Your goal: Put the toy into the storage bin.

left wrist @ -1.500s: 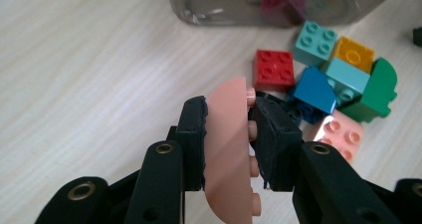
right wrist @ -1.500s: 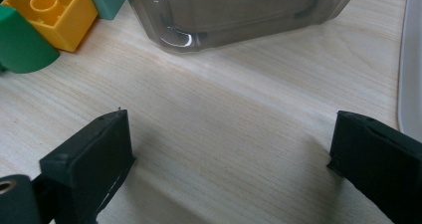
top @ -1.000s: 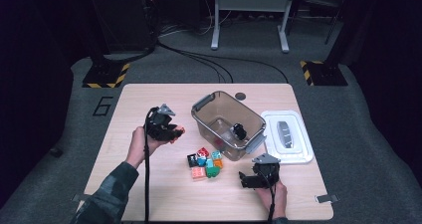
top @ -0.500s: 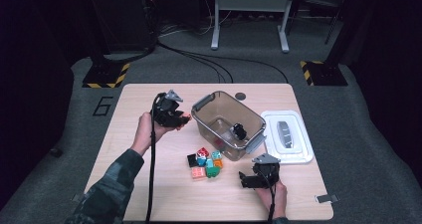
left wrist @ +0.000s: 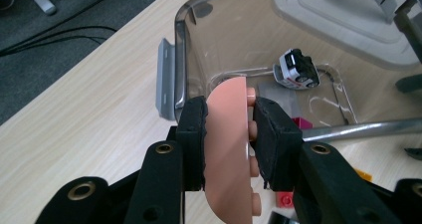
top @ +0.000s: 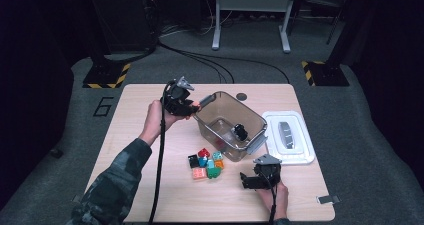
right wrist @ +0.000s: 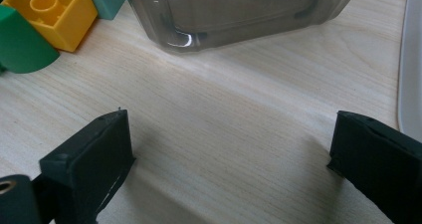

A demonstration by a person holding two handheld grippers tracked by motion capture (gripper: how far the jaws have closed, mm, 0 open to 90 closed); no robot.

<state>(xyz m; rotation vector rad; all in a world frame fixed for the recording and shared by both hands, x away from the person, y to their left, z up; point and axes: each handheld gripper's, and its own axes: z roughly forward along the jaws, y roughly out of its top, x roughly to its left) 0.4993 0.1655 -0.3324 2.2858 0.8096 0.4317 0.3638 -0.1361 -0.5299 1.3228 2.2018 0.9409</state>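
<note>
Left tongs [left wrist: 226,152]: clamped on a peach curved brick [left wrist: 230,154], carried at the near rim of the clear bin [top: 207,116].
Right tongs [right wrist: 229,149]: spread wide, nothing between the jaws, resting low on the table [right wrist: 239,109] near the bin's corner.
Step in hand: likely ferrying the brick over the rim for a drop.
Next move: push a little farther over the bin's open mouth, then let the jaws part.
Beyond the left tongs: a toy car [left wrist: 297,69] lies on the bin floor.
Off to the right tongs' side: loose bricks [top: 206,164] wait; farther off, the white lid [top: 289,137].
</note>
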